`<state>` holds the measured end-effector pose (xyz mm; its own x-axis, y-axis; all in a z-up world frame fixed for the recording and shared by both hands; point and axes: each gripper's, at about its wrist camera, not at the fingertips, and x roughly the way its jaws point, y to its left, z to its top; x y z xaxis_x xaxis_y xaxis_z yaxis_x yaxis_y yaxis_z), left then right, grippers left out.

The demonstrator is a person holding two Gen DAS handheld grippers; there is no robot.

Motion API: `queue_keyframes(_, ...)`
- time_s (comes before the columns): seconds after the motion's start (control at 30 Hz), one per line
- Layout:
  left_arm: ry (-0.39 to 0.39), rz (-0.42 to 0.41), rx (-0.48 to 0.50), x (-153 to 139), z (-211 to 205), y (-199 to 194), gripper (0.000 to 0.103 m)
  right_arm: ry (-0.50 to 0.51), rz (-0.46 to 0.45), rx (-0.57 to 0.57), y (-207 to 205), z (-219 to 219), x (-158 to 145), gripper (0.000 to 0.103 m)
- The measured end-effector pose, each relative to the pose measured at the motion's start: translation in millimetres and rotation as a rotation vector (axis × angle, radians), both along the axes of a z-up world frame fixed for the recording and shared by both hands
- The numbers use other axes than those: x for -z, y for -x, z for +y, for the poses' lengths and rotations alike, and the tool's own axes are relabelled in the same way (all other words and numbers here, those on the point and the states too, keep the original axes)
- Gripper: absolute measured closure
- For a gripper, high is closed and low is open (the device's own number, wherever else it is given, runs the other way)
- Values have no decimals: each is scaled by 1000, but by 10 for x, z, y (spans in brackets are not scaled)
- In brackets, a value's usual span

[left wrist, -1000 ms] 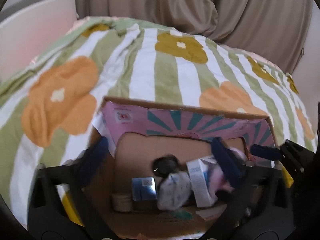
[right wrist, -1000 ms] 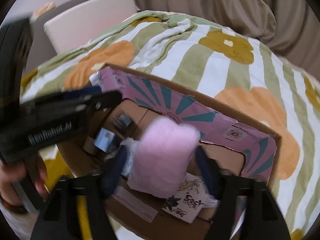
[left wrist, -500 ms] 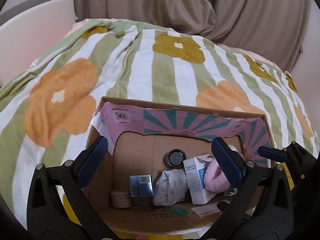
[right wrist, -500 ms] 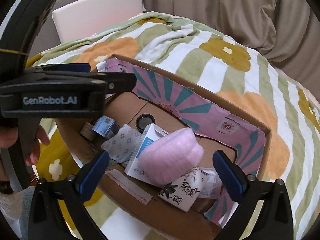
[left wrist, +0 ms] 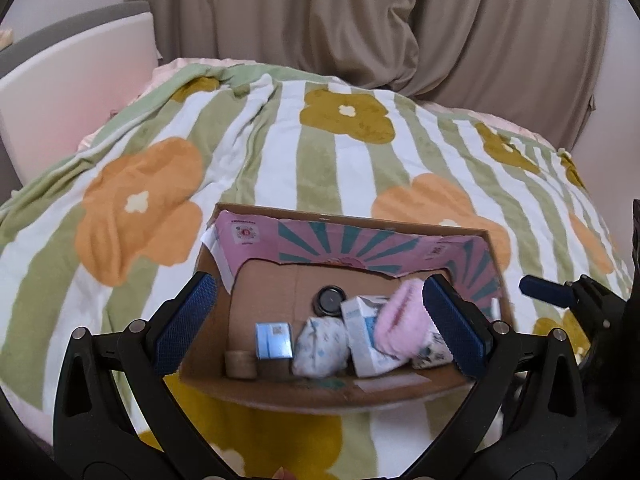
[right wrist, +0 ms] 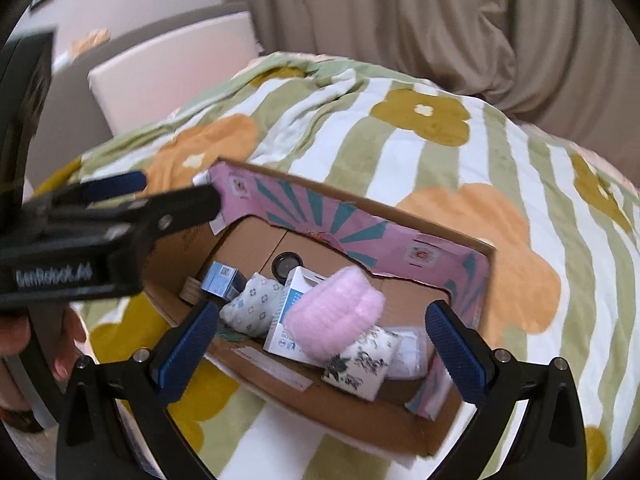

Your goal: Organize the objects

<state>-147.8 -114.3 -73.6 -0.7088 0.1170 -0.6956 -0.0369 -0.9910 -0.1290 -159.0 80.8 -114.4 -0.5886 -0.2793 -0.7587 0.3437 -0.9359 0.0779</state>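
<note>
The right gripper [right wrist: 322, 342] hovers with its jaws wide apart and empty above a cardboard box [right wrist: 400, 412]. The left gripper [left wrist: 316, 320] is likewise spread and empty over it. Inside the box, a pink fluffy bundle [right wrist: 334, 314] rests on a white-and-blue carton [right wrist: 290, 302]. The box sits on a flowered striped blanket [left wrist: 352, 168] covering the bed.

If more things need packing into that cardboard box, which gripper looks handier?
Probably either: both the left gripper and the right gripper hang open and empty above the cardboard box. No loose item shows on the blanket.
</note>
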Motion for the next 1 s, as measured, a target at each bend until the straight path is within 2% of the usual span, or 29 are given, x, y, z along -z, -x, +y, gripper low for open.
queue_keyframes(0.13, -13, 23, 12, -135, 124, -225, 0, 11, 28, 76, -196, 271, -172, 0)
queue_keyframes(0.47, 31, 69, 75, -289, 694, -666, 0, 17, 112, 268, -830, 983, -508, 0)
queue_keyframes(0.67, 14, 82, 90, -195, 897, -953, 0, 27, 129, 337, -1072, 1247, -545, 0)
queue_keyframes(0.8, 6, 102, 97, -120, 964, -1093, 0, -19, 146, 404, -1202, 1412, -508, 0)
queue_keyframes(0.93, 9, 112, 106, -90, 1014, -1130, 0, 1, 151, 439, -1304, 1550, -456, 0)
queue_keyframes(1.0, 20, 113, 109, -90, 1052, -1122, 0, -20, 160, 447, -1324, 1572, -443, 0)
